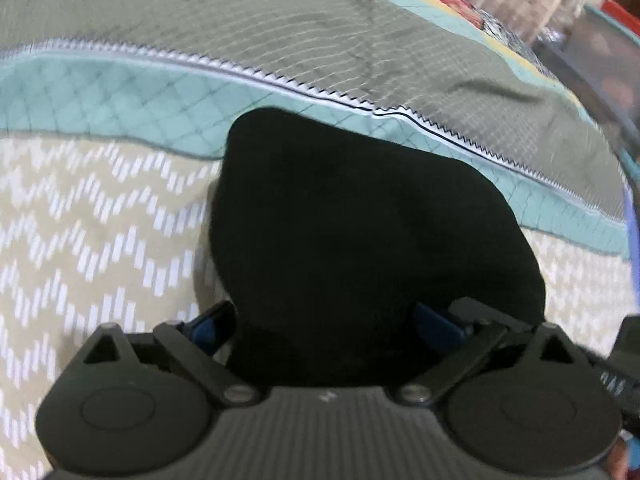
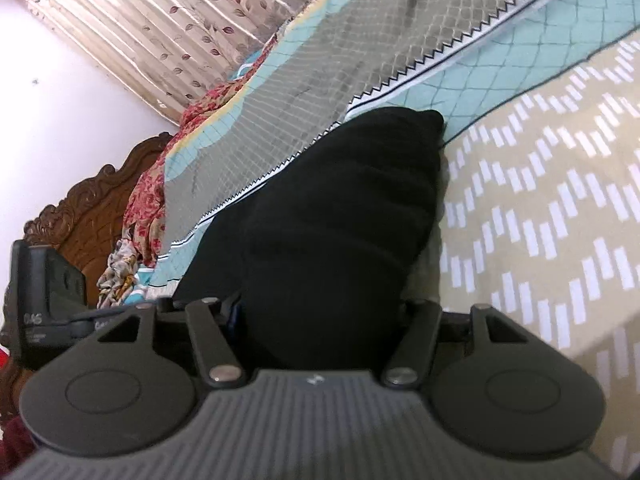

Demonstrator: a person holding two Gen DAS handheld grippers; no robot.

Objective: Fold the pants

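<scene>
We held black pants [image 1: 360, 240] gripped in left gripper [image 1: 332, 320] and right gripper [image 2: 320, 312], above bedsheet [image 1: 80, 240]; folding seemed midway, laying down remained.

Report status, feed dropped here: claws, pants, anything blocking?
Left claw and right claw both shut on black pants. Pants bunched over bedsheet. Nothing blocking.

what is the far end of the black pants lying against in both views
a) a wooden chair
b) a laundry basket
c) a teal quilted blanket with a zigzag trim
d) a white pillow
c: in both wrist views the black pants run from the tools up to the teal quilted blanket, just below its zigzag trim.
</scene>
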